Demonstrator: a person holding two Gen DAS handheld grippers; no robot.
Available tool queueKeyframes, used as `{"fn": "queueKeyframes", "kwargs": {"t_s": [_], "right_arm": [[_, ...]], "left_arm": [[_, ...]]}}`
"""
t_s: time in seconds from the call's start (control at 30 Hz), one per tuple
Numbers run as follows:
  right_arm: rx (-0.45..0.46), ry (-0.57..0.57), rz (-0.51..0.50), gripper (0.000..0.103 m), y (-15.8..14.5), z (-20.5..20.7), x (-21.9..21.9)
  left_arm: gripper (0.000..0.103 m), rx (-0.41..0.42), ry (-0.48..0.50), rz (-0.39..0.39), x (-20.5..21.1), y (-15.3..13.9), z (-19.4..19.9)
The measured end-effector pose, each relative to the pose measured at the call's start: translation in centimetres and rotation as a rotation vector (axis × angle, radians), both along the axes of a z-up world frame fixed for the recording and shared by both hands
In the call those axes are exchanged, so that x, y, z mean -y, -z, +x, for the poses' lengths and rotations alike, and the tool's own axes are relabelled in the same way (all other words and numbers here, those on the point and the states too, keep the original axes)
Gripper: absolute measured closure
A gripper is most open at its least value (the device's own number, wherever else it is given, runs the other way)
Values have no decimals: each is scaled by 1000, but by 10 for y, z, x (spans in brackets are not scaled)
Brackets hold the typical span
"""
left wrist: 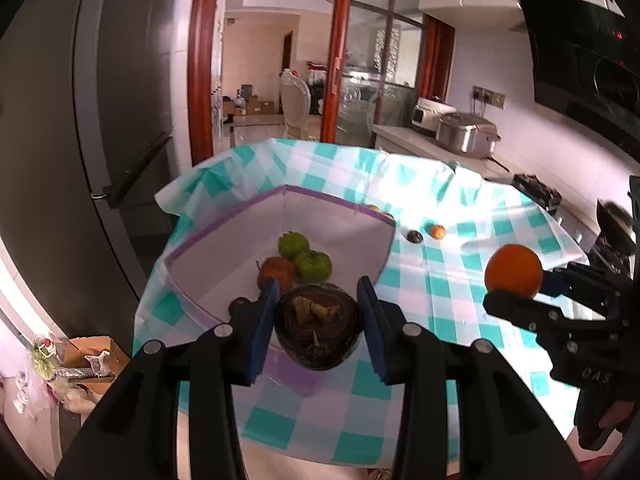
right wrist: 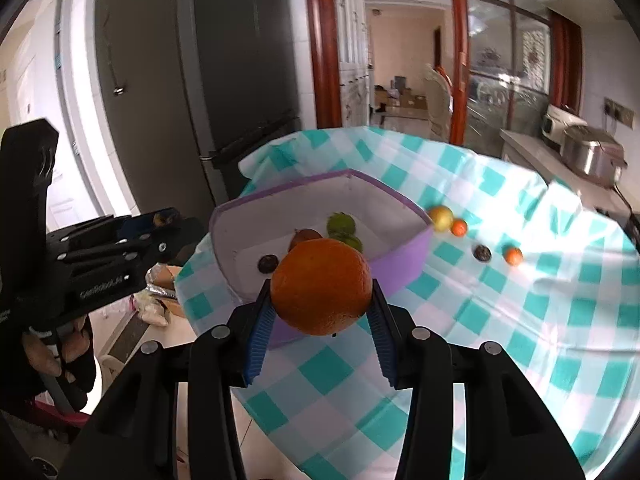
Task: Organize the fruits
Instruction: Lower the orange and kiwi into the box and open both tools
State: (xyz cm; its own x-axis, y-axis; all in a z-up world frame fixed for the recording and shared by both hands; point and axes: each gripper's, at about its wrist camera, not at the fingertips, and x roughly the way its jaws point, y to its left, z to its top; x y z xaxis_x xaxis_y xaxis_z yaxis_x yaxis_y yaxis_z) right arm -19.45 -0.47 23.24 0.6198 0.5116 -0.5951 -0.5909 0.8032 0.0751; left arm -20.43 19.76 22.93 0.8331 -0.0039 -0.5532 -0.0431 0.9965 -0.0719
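My left gripper (left wrist: 318, 326) is shut on a dark mangosteen (left wrist: 318, 330) and holds it over the near rim of the purple box (left wrist: 376, 268). The box holds two green fruits (left wrist: 311, 266), a reddish-brown fruit (left wrist: 276, 272) and a small dark fruit (left wrist: 240, 304). My right gripper (right wrist: 320, 312) is shut on a large orange (right wrist: 321, 286), held above the table to the right of the box (right wrist: 404, 272); it also shows in the left wrist view (left wrist: 514, 272). The left gripper shows at the left of the right wrist view (right wrist: 160, 220).
On the teal checked tablecloth (right wrist: 520, 320) beyond the box lie a yellow fruit (right wrist: 441, 217), two small oranges (right wrist: 459, 227) (right wrist: 513, 256) and a small dark fruit (right wrist: 482, 253). A dark fridge (right wrist: 224, 80) stands left. A counter with a cooker (left wrist: 466, 134) is right.
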Motion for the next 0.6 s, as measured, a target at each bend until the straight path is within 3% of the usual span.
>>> {"fn": "queueKeyframes", "kwargs": {"t_s": [0.3,0.6], "right_arm": [[34,-104,-61,58,-5,3,-35],[-12,-225,-97,58,16,53,-78]], "left_arm": [[62,-19,-63,-72,-28,10,15],[62,-100,-143,-117,-55,36,64]]}}
